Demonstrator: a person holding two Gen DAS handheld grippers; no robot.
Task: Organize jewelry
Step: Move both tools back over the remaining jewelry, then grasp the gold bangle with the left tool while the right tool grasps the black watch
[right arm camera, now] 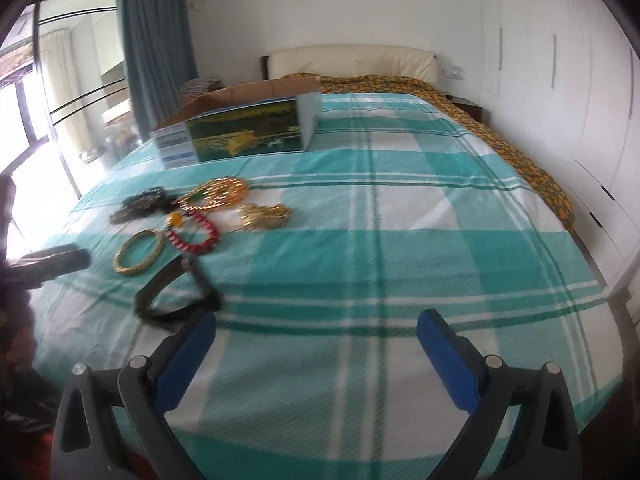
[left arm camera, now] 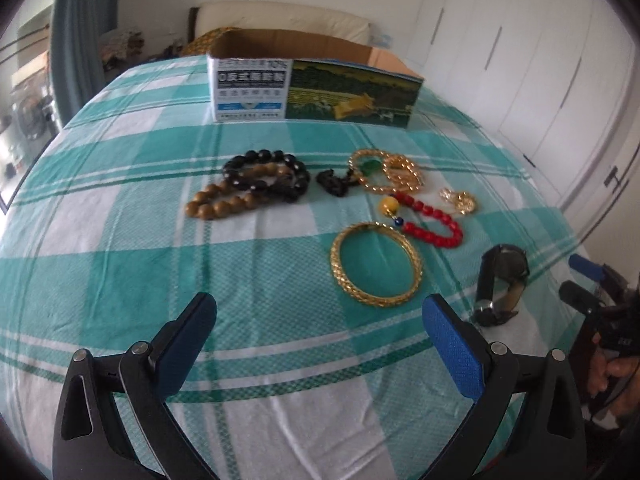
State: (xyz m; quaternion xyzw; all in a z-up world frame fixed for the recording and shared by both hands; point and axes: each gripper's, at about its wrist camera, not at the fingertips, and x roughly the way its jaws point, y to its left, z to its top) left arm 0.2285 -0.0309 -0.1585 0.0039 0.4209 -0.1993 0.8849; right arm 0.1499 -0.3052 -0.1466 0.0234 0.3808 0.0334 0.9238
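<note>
Several pieces of jewelry lie spread on a bed covered with a teal and white checked blanket (left arm camera: 132,264), in front of an open cardboard box (left arm camera: 316,92) that stands farther back on the blanket.

In the left wrist view, going left to right: a brown bead bracelet (left arm camera: 224,200) lies partly under a black bead bracelet (left arm camera: 272,172), the two touching. Just beside them sits a small dark pendant (left arm camera: 334,184), then a gold chain (left arm camera: 388,172) coiled in loops with a green stone on it. Nearer the camera lies a gold bangle (left arm camera: 376,264), flat on the blanket, and touching its far edge is a red bead bracelet (left arm camera: 434,220) with a yellow bead at one end. A small gold ornament (left arm camera: 460,199) lies beyond the red beads. Farthest right, a black wristwatch (left arm camera: 500,284) rests on its side, strap curved.

The left gripper (left arm camera: 320,320) hangs above the blanket just short of the bangle, its blue fingers spread wide, grasping nothing.

In the right wrist view, the right gripper (right arm camera: 316,332) is likewise spread wide and empty over bare blanket, with the wristwatch (right arm camera: 176,296) just ahead of its left finger. The picture is blurred.
</note>
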